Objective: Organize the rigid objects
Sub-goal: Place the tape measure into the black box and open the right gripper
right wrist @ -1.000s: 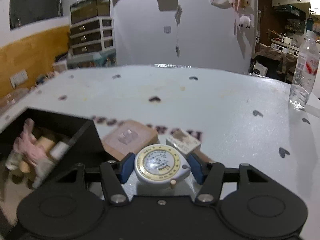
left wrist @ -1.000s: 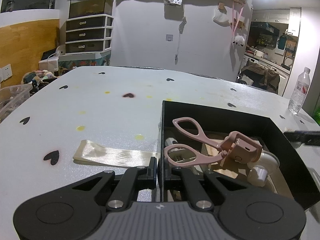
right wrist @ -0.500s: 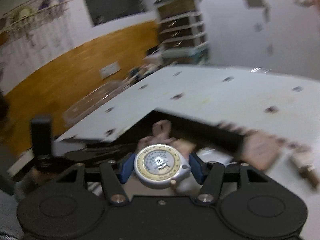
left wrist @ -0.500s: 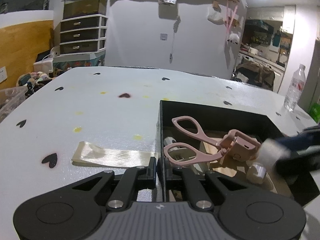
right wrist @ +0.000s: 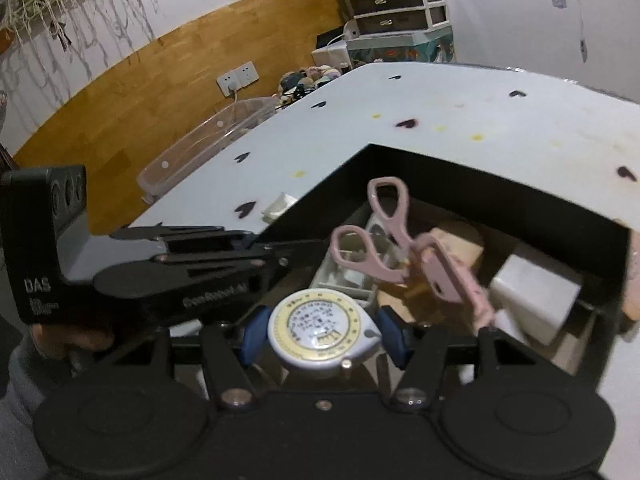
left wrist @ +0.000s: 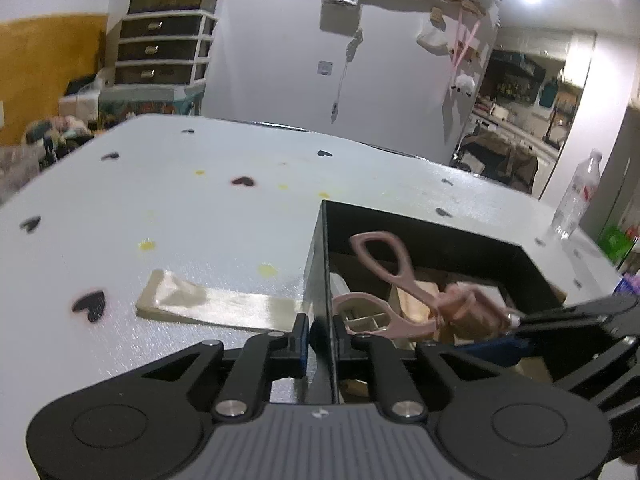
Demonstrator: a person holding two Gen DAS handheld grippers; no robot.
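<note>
A black open box (left wrist: 432, 236) (right wrist: 472, 176) sits on the white table. Inside lie a pink eyelash curler (left wrist: 400, 276) (right wrist: 384, 240), a white block (right wrist: 536, 292) and other small items. My left gripper (left wrist: 320, 340) is shut on the box's near left wall; it also shows in the right wrist view (right wrist: 256, 246). My right gripper (right wrist: 324, 336) is shut on a round white and yellow tape measure (right wrist: 320, 330) and holds it over the box's inside. It enters the left wrist view from the right (left wrist: 520, 324).
A beige satin ribbon (left wrist: 216, 304) lies on the table (left wrist: 180, 208) left of the box. A water bottle (left wrist: 576, 196) stands at the far right edge. A clear plastic bin (right wrist: 200, 144) sits beyond the table's left edge. Heart stickers dot the table.
My right gripper has swung left with the tape measure, from over the bare table to over the box. My left gripper has stayed clamped on the box wall.
</note>
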